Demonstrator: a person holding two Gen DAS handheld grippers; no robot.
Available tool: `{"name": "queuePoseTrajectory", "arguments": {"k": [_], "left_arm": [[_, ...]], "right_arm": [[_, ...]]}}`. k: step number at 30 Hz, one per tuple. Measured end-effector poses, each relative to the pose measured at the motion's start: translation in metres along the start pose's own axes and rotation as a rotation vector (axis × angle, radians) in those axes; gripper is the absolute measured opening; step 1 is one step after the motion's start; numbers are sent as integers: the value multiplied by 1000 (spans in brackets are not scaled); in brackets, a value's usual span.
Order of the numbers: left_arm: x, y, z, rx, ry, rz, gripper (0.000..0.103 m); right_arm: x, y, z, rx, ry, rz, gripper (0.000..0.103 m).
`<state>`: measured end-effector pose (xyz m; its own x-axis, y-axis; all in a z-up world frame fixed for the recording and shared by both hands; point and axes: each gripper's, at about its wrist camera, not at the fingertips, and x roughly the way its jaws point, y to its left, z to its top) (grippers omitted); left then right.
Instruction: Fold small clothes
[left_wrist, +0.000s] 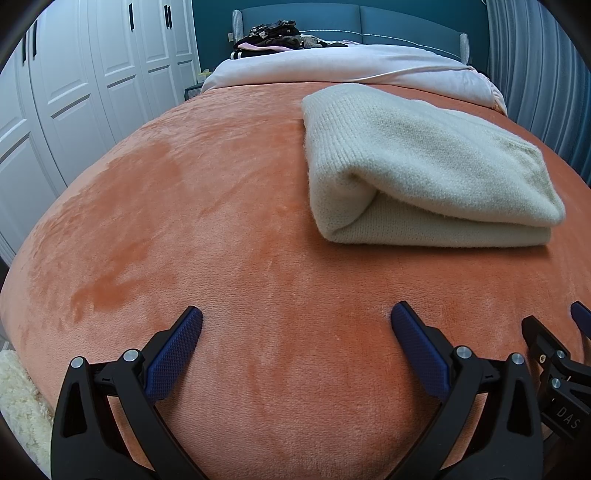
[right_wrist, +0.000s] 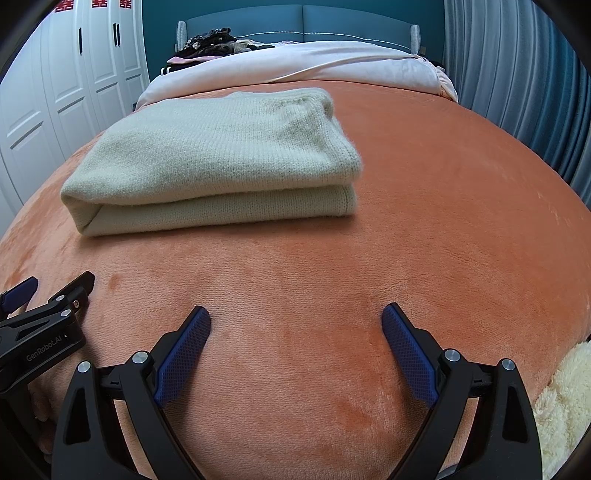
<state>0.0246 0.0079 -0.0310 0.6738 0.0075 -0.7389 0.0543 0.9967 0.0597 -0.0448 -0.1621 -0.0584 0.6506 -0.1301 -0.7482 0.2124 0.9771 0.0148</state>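
Note:
A pale green knitted sweater (left_wrist: 417, 166) lies folded in a thick rectangle on the orange blanket (left_wrist: 207, 229). In the right wrist view the sweater (right_wrist: 218, 155) sits ahead and to the left. My left gripper (left_wrist: 296, 317) is open and empty, low over the blanket, short of the sweater and to its left. My right gripper (right_wrist: 295, 315) is open and empty, also short of the sweater. Each gripper shows at the edge of the other's view: the right gripper (left_wrist: 554, 354) and the left gripper (right_wrist: 48, 306).
A white duvet (left_wrist: 332, 66) is bunched at the head of the bed, with a pile of dark clothes (left_wrist: 273, 35) beyond it. White wardrobe doors (left_wrist: 74, 81) stand left, blue curtains (right_wrist: 517, 81) right. A fluffy cream rug (right_wrist: 565, 398) lies beside the bed.

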Motion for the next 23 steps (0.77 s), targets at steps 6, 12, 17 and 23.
{"name": "queuePoseTrajectory", "arguments": {"k": [6, 12, 17, 23], "left_arm": [[0, 0, 0, 0, -1, 0, 98], [0, 0, 0, 1, -1, 1, 98], [-1, -1, -1, 1, -1, 4, 98], [-1, -1, -1, 1, -1, 4, 98]], "right_arm": [[0, 0, 0, 0, 0, -1, 92], [0, 1, -1, -2, 0, -4, 92], [-1, 1, -1, -2, 0, -4, 92], [-1, 1, -1, -2, 0, -4, 92]]}}
